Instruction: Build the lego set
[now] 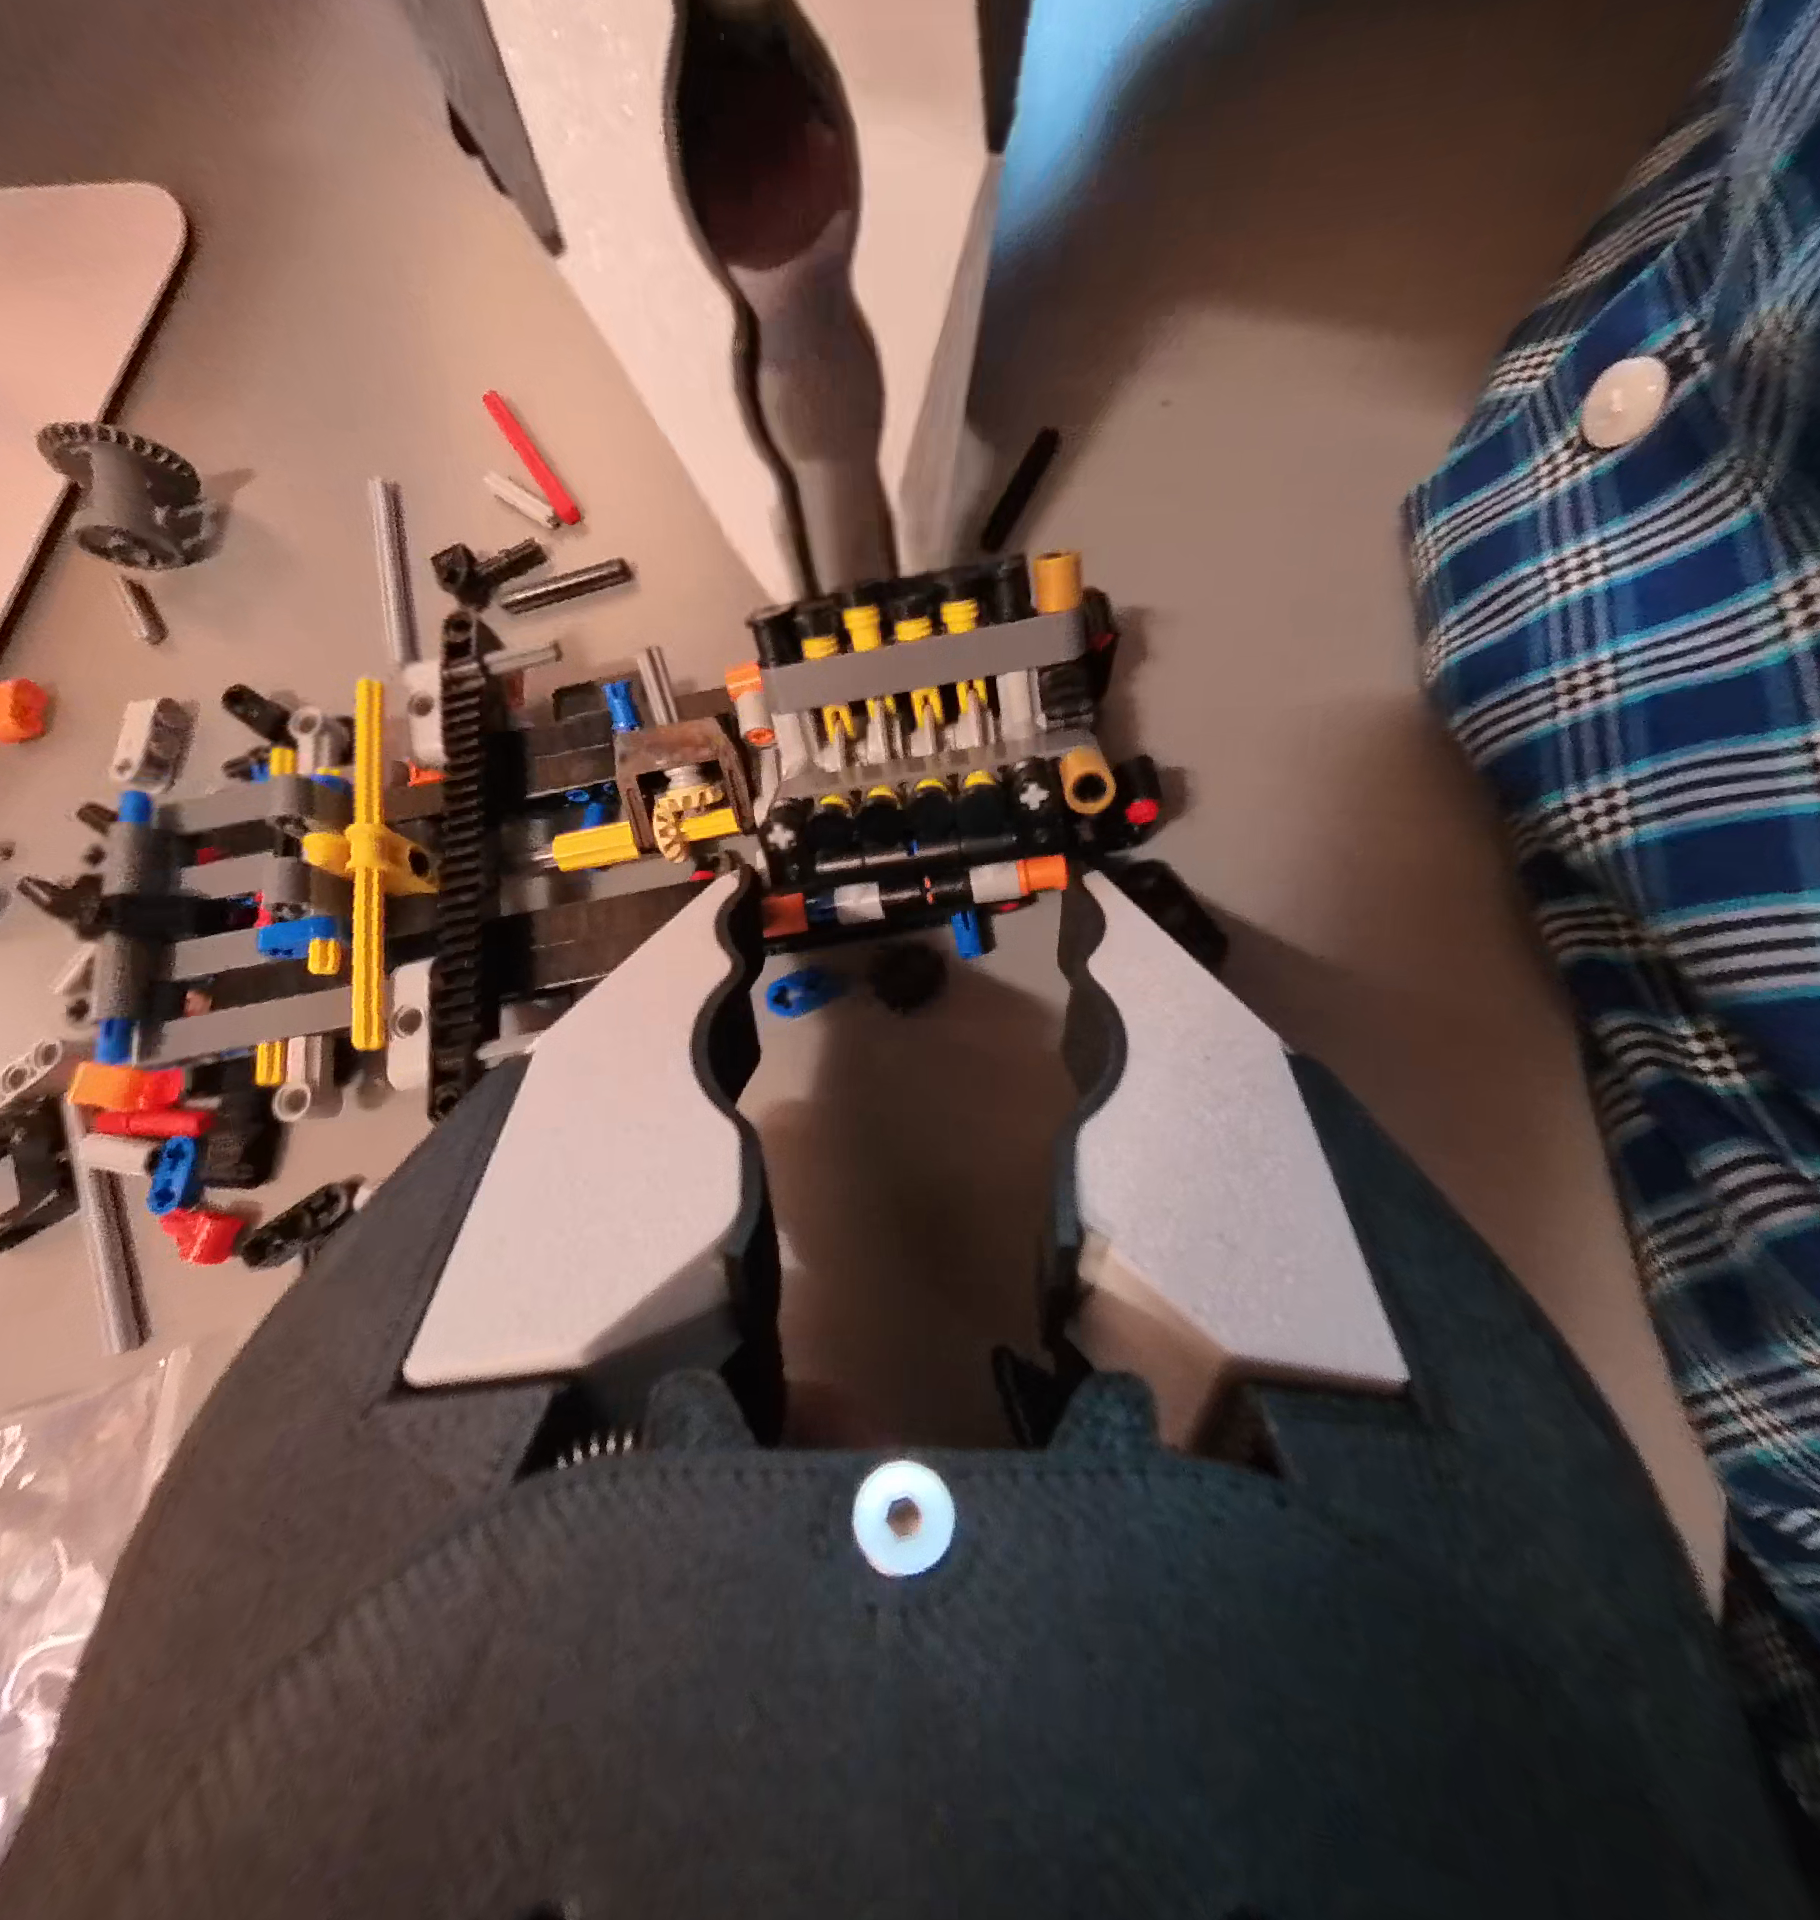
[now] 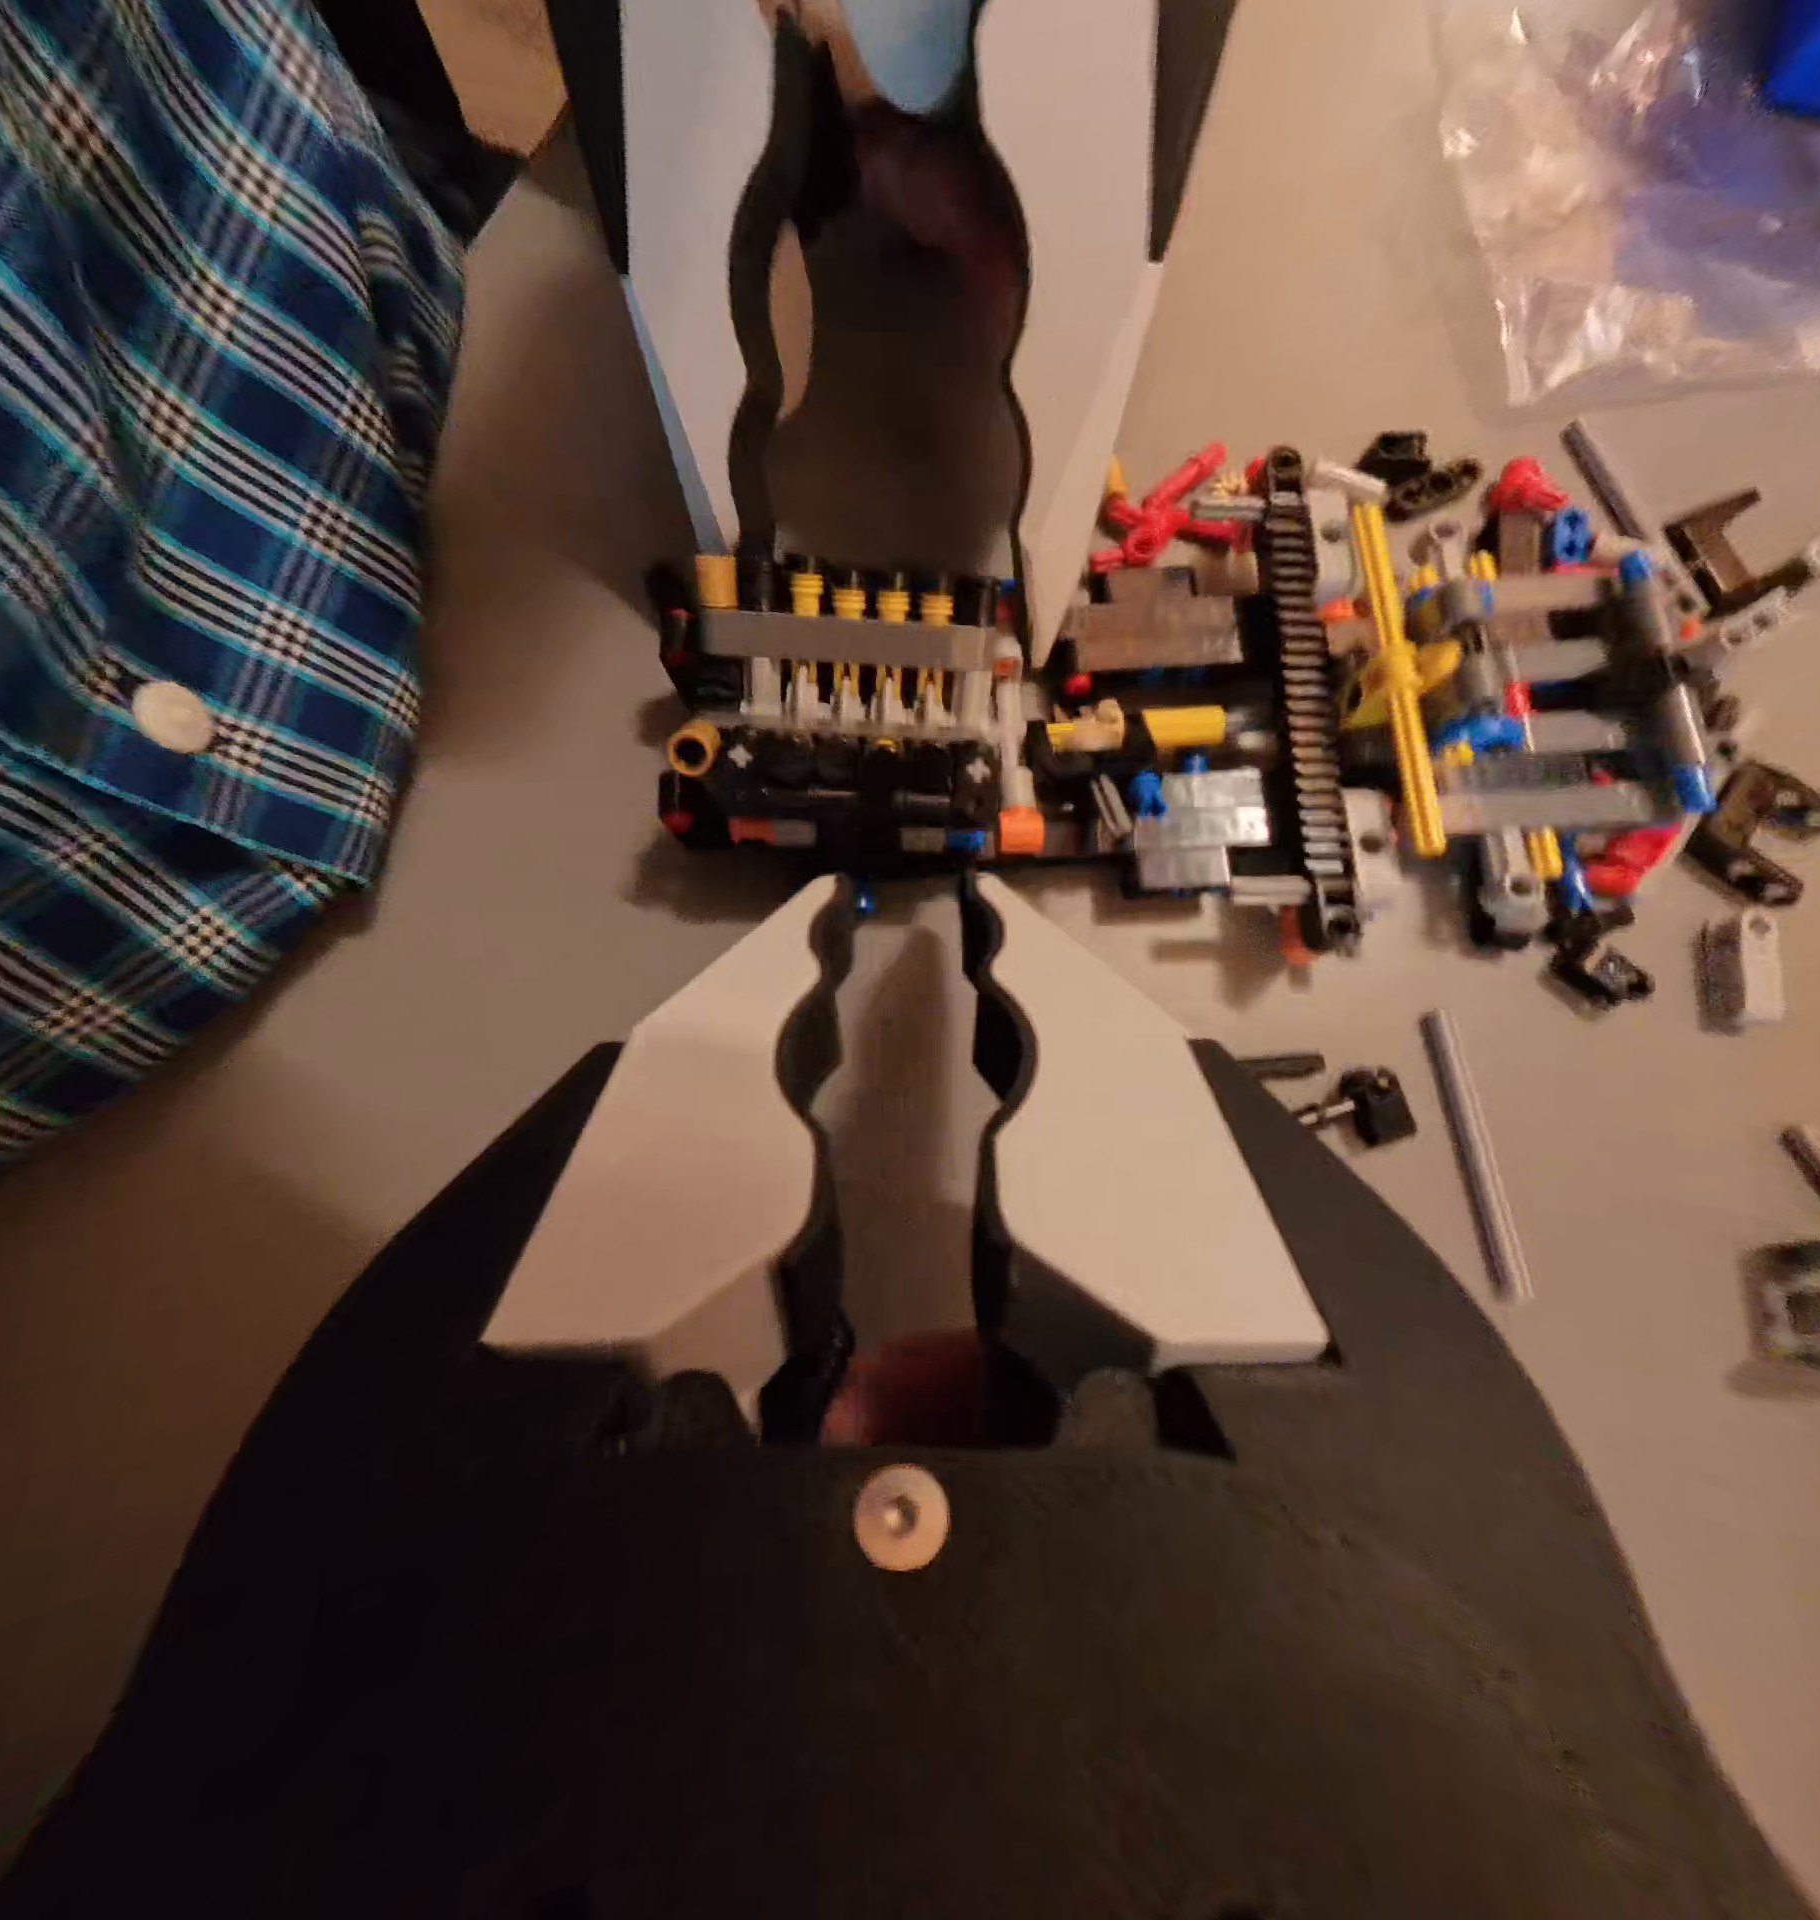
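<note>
A half-built Lego Technic chassis (image 1: 366,883) lies flat on the grey table. At one end is an engine block (image 1: 916,727) with yellow pistons. My left gripper (image 1: 911,883) is open wide, with a tip at each end of the block's near edge. My right gripper (image 2: 904,883) is open by a narrow gap, and its tips touch the opposite edge of the block (image 2: 844,707). A small blue pin (image 2: 862,899) sits between those tips. Each gripper faces the other across the block: the right one shows in the left wrist view (image 1: 833,561), the left one in the right wrist view (image 2: 885,592).
Loose pins, axles and connectors lie around the chassis (image 2: 1508,727), including a grey gear wheel (image 1: 127,499), a red axle (image 1: 532,457) and a grey axle (image 2: 1472,1143). A clear plastic bag (image 2: 1664,208) lies beyond. A person's blue plaid shirt (image 1: 1664,727) is close beside the block. Between my right fingertips and the red axle (image 1: 532,457) there is roughly 10 cm.
</note>
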Demonstrator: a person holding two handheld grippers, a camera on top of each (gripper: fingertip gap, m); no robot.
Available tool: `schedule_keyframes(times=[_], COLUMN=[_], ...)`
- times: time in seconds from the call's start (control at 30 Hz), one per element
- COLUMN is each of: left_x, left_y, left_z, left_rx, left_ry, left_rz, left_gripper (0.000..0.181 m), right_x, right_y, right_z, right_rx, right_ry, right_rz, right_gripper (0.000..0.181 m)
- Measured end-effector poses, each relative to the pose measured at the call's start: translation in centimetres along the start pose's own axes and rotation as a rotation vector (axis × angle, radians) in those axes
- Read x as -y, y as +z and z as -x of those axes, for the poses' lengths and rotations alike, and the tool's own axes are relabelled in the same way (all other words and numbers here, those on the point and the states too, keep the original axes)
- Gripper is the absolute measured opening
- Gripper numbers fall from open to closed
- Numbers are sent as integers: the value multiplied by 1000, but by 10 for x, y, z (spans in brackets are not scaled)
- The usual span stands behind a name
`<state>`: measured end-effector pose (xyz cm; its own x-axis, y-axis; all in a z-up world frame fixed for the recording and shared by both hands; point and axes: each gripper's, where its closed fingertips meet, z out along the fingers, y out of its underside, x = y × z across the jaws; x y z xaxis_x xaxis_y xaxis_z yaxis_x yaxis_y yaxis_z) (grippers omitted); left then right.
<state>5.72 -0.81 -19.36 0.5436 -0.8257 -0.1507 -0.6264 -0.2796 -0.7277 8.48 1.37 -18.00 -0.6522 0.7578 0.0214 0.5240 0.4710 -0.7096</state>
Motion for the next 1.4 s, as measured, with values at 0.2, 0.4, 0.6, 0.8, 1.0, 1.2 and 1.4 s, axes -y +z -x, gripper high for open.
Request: schedule_keyframes(times=[0.2,0.4,0.6,0.8,1.0,1.2,1.4], left_x=[0,1,1,0,0,0,0], left_y=[-1,-1,-3,-4,-5,-5,-6], left_z=[-1,-2,-3,-4,-5,-5,-4], left_rx=[1,7,12,13,16,26,29], left_ry=[1,6,9,11,12,-1,-8], left_rz=[0,0,0,0,0,3,4], left_gripper=[56,56,55,55,55,55,55], right_x=[7,1,7,8,6,5,7], right_y=[-9,0,0,-9,-10,-6,-1], right_z=[11,22,25,27,22,19,17], right_rx=[-6,-235,-469,-524,-573,-585,-587], right_ry=[238,414,405,465,483,471,449], right_rz=[-77,-110,-142,-189,-179,-147,-127], right_gripper=[43,50,36,23,24,23,18])
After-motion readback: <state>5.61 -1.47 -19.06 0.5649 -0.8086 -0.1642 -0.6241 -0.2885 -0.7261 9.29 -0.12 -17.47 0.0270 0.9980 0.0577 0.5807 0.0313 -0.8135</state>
